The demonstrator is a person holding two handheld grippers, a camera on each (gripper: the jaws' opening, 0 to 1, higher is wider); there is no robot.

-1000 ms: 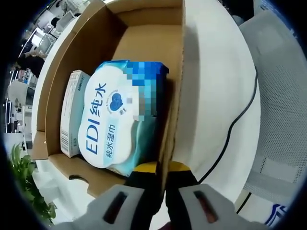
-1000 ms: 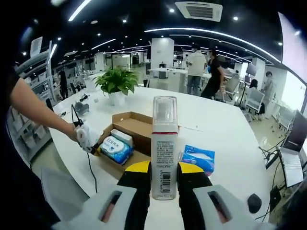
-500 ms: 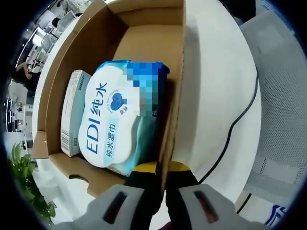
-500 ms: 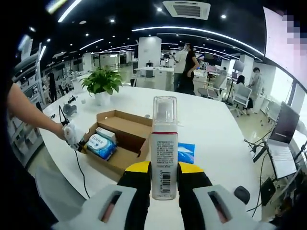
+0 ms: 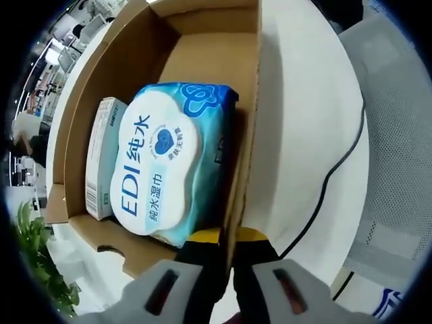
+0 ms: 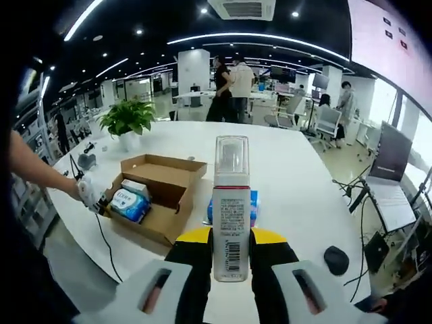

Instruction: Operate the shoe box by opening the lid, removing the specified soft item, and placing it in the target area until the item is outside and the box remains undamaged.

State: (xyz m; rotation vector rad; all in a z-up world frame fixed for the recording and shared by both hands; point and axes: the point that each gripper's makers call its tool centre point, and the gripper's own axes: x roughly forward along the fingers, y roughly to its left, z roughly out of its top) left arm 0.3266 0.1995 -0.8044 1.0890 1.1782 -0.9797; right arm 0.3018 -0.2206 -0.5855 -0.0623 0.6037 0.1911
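The open cardboard shoe box [image 5: 202, 61] holds a blue-and-white wet wipes pack [image 5: 162, 169] marked EDI, with a small white carton [image 5: 101, 162] beside it. My left gripper [image 5: 229, 243] is shut on the box's side wall, one jaw inside and one outside. In the right gripper view the box [image 6: 169, 175] sits on the white table at the left, the wipes pack [image 6: 127, 202] inside it and the left gripper [image 6: 91, 196] at its near corner. My right gripper [image 6: 231, 237] is shut on an upright white pump bottle [image 6: 231, 202] with a clear cap.
A blue soft pack [image 6: 253, 200] lies on the table behind the bottle. A black cable [image 5: 337, 162] runs over the table edge near a mesh chair [image 5: 398, 135]. A potted plant [image 6: 127, 118] stands at the far left, a black mouse [image 6: 335, 256] at the right. People stand in the background.
The right gripper view has swung with the bottle still held, so the box now sits further left and smaller. People in the background have walked. The left gripper's hold on the box wall is unchanged.
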